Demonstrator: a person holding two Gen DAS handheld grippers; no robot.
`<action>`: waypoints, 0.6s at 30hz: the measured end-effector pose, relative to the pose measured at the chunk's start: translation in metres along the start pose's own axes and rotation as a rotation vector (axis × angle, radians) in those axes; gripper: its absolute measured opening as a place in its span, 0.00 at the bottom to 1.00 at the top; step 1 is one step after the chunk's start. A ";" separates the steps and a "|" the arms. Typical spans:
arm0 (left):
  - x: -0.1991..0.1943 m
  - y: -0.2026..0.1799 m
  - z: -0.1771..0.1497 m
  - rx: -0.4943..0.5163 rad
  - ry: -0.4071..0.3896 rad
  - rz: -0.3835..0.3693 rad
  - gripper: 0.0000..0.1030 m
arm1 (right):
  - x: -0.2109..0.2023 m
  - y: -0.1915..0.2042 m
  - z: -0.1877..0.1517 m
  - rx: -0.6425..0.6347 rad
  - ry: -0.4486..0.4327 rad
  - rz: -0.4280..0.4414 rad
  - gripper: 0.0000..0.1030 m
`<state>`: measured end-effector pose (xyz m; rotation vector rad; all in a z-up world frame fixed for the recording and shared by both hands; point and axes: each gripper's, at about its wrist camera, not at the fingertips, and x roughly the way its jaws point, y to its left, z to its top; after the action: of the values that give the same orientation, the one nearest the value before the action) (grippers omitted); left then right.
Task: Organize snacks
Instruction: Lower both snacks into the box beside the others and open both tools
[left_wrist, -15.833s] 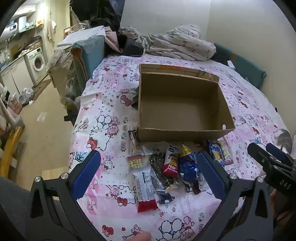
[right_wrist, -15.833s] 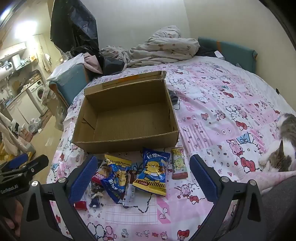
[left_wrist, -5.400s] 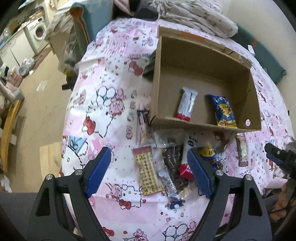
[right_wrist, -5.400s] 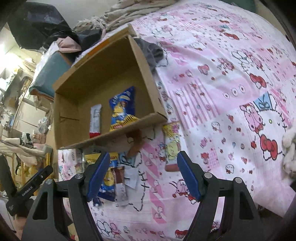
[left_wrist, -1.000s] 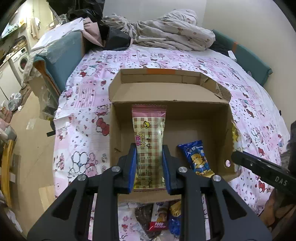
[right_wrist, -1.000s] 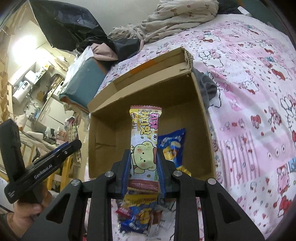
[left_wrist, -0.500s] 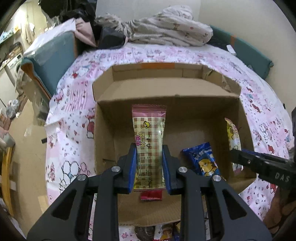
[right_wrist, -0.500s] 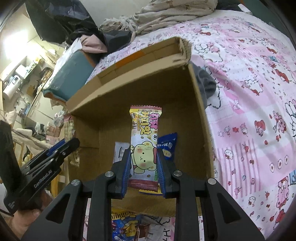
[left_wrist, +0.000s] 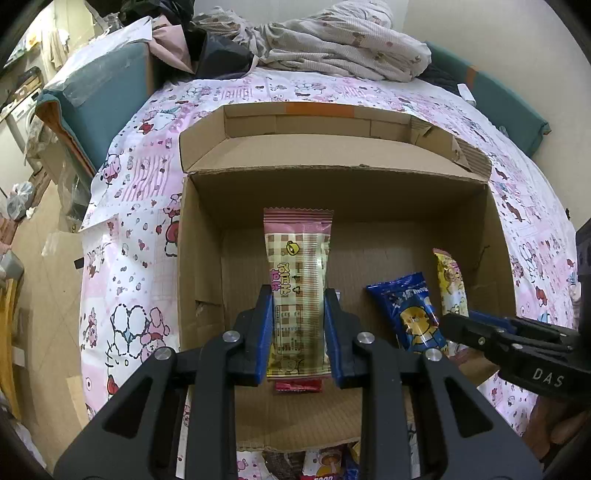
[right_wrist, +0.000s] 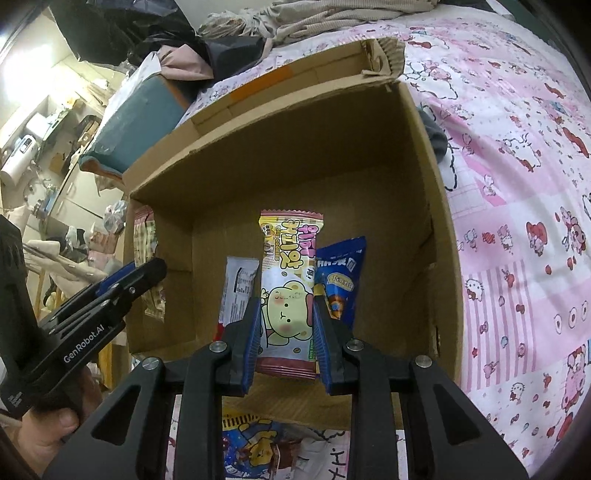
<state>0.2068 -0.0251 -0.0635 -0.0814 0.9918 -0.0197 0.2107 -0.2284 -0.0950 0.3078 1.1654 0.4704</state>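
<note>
Left gripper (left_wrist: 298, 325), lower centre of its frame, is clamped on a pink checked snack bar (left_wrist: 297, 280) held over the open cardboard box (left_wrist: 199, 258). Right gripper (right_wrist: 283, 332) is clamped likewise on a yellow-and-pink cookie pack (right_wrist: 290, 284) above the same box. A blue snack bag (left_wrist: 417, 314) lies on the box floor, lower right. The box sits on a pink patterned bed (left_wrist: 129, 206).

Two wrist fisheyes, both tilted steeply down into one cardboard box (left_wrist: 207, 236) on the bed.

The left view looks close along its tongs (left_wrist: 297, 325) from the box's near edge; the right view does the same along its own tongs (right_wrist: 283, 332), angled leftward. Both share the box floor, the blue packet (left_wrist: 413, 314), and each other's tongs.
</note>
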 end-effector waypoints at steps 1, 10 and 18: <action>0.000 0.000 0.000 0.001 0.001 -0.001 0.22 | 0.001 0.000 0.000 0.002 0.003 0.001 0.28; -0.002 -0.002 -0.001 0.012 -0.008 -0.015 0.22 | 0.001 0.003 -0.001 -0.004 0.008 0.041 0.28; -0.005 -0.004 -0.001 0.017 -0.011 -0.008 0.45 | -0.003 -0.001 0.002 0.036 -0.004 0.067 0.31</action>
<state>0.2035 -0.0286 -0.0599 -0.0694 0.9802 -0.0351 0.2113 -0.2307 -0.0921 0.3800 1.1632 0.5072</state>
